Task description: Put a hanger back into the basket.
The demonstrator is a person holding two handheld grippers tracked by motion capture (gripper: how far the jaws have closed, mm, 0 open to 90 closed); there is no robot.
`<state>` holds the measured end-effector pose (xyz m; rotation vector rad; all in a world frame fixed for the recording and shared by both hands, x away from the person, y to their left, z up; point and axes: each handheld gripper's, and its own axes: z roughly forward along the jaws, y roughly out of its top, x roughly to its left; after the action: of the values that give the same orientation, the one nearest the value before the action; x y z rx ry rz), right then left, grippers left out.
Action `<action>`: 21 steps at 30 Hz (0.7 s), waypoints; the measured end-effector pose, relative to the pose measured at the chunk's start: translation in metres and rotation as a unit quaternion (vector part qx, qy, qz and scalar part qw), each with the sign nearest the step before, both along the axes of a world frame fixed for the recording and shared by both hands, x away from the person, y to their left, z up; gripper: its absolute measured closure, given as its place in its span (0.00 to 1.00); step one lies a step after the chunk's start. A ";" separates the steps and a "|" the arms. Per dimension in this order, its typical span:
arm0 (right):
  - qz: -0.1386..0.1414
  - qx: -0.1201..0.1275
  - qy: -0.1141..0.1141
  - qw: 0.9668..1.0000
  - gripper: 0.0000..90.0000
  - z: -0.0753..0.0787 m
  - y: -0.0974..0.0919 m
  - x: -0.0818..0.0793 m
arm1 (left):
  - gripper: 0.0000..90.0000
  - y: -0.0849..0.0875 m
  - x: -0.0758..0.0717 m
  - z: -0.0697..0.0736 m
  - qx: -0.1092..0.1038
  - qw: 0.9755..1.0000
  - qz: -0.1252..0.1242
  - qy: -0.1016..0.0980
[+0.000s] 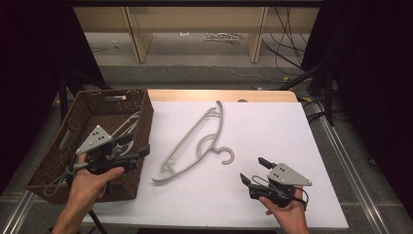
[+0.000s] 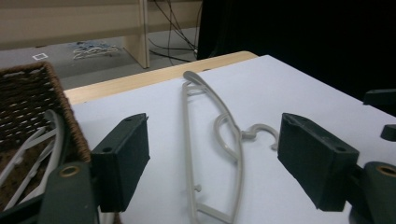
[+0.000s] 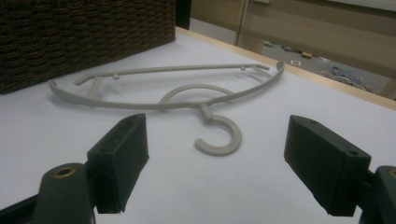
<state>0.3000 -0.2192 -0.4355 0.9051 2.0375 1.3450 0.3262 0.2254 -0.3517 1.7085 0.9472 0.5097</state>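
Hanger (image 1: 195, 141) flat on the white sheet (image 1: 272, 131), long axis diagonal, hook (image 1: 228, 155) toward the right gripper (image 1: 256, 171). Right jaws spread, empty, aimed at hook, probably nearer. Left gripper (image 1: 138, 146) over basket (image 1: 83, 109), jaws spread, empty; more hangers inside.

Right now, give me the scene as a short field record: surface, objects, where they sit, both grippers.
surface: white sheet over a wooden table
hanger: grey plastic, flat on the sheet, hook toward the right gripper
basket: brown wicker, at the table's left edge, more grey hangers inside
left gripper: open, held at the basket's near right corner
right gripper: open, low over the sheet, aimed at the hook
contact: neither gripper touches the hanger
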 end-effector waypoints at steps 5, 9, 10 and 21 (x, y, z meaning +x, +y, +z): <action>-0.004 0.001 0.000 1.000 0.25 0.000 -0.001 -0.001 | 0.25 -0.020 -0.003 0.000 0.007 1.000 -0.026 -0.003; -0.009 0.005 0.000 1.000 0.25 0.000 -0.002 -0.001 | 0.24 -0.033 -0.004 -0.003 0.013 0.999 -0.042 -0.002; -0.009 0.005 0.002 1.000 0.25 0.000 -0.002 -0.002 | 0.24 -0.037 -0.004 -0.004 0.013 0.999 -0.046 -0.001; -0.008 0.001 -0.004 1.000 0.25 0.000 -0.002 -0.001 | 0.24 -0.067 0.000 -0.015 0.033 0.996 -0.079 0.010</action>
<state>0.2993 -0.2209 -0.4357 0.9135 2.0205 1.3406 0.3264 0.1587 -0.3666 1.8338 0.8095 0.4241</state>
